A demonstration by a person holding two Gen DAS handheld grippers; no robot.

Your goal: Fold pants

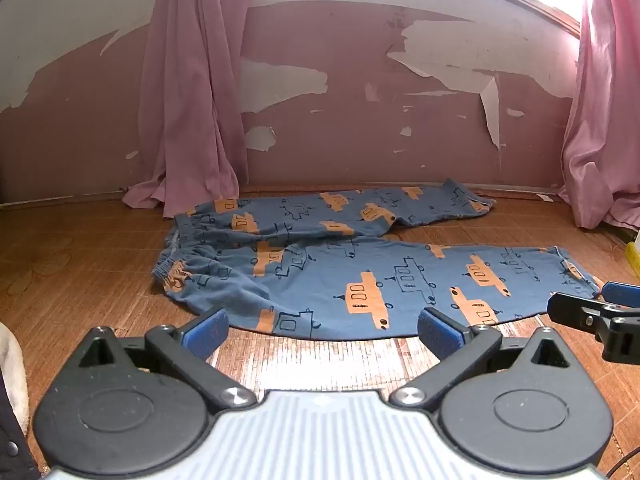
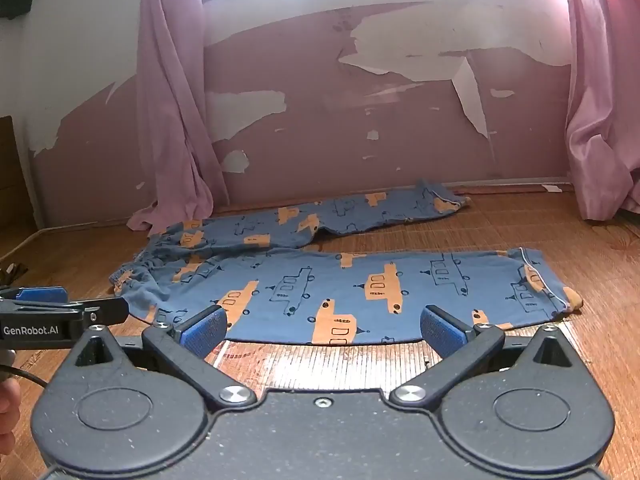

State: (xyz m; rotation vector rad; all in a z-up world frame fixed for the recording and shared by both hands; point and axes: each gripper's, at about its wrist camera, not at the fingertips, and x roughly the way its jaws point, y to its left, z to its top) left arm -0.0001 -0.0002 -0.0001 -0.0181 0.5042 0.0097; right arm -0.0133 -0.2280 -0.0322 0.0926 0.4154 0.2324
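Blue pants (image 1: 344, 264) with orange and outlined vehicle prints lie spread on the woven floor mat (image 1: 320, 364), waistband to the left, both legs running right and splayed apart. In the right wrist view the same pants (image 2: 340, 288) fill the middle. My left gripper (image 1: 322, 330) stands open just short of the near leg's front edge, nothing between its blue pads. My right gripper (image 2: 324, 328) is also open at that same edge, farther right. The right gripper's fingers (image 1: 588, 314) show at the left wrist view's right side; the left gripper's fingers (image 2: 64, 308) show at the left of the right wrist view.
A pink wall with peeling paint (image 1: 360, 120) stands behind the pants. Pink curtains (image 1: 188, 120) hang to the floor at left and right (image 1: 604, 140). A yellow object (image 1: 634, 258) sits at the far right edge. A hand (image 2: 8, 412) shows at lower left.
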